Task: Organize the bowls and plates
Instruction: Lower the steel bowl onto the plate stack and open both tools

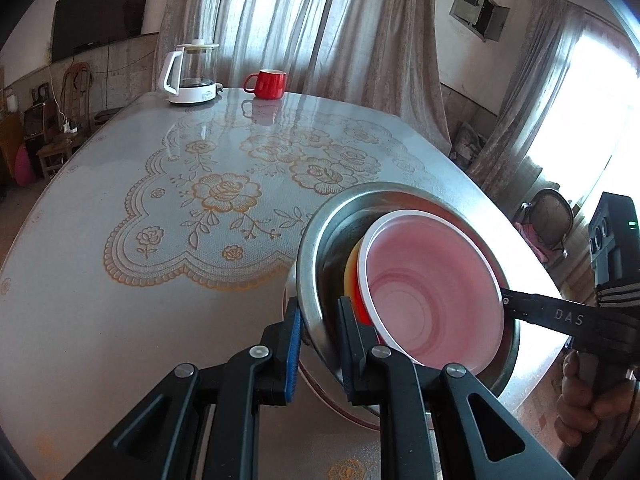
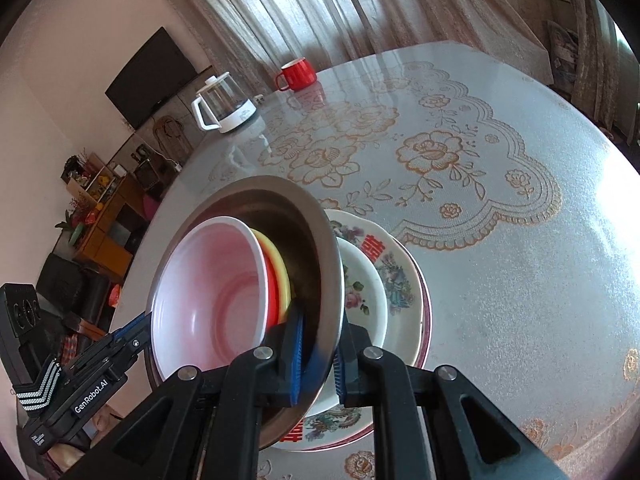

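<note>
A steel bowl (image 1: pixel 320 240) (image 2: pixel 316 240) holds nested plastic bowls: a pink one (image 1: pixel 432 292) (image 2: pixel 212 296) on top, red (image 2: pixel 273 296) and yellow (image 2: pixel 276 258) below. Both grippers clamp the steel bowl's rim on opposite sides. My left gripper (image 1: pixel 320 336) is shut on the rim, one pad inside, one outside. My right gripper (image 2: pixel 320 356) is shut on the opposite rim; it shows in the left wrist view (image 1: pixel 508 304). The bowl hangs tilted over a stack of floral plates (image 2: pixel 400 280) on the table.
The table (image 1: pixel 120 280) has a lace-pattern cover. A glass kettle (image 1: pixel 192 72) (image 2: pixel 224 104) and a red mug (image 1: pixel 268 84) (image 2: pixel 296 74) stand at the far edge. Chairs and a speaker (image 1: pixel 612 240) stand beyond the table.
</note>
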Action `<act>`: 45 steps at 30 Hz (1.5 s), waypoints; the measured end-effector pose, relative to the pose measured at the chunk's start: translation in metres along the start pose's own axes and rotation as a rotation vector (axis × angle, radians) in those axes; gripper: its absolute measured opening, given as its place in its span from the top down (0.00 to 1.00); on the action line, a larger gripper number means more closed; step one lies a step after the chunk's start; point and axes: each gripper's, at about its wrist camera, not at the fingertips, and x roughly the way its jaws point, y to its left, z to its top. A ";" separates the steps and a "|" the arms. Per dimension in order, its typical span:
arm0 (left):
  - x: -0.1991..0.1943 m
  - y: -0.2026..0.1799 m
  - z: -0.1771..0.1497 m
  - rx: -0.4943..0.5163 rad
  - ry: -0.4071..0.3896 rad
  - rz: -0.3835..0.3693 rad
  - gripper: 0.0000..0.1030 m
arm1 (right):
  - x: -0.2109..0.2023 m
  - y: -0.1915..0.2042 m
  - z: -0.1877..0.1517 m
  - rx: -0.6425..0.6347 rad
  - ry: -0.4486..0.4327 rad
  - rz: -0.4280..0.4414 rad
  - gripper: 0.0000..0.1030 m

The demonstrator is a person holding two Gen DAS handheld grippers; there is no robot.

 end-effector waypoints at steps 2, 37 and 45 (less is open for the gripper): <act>0.002 -0.003 0.000 0.010 0.008 -0.003 0.84 | 0.008 -0.009 -0.001 0.025 0.017 -0.021 0.88; 0.009 -0.003 -0.006 0.003 0.033 -0.018 0.79 | 0.008 -0.013 -0.002 -0.021 0.008 -0.102 0.87; 0.006 -0.008 -0.008 0.007 0.026 0.006 0.78 | 0.013 -0.014 -0.001 -0.012 0.017 -0.100 0.87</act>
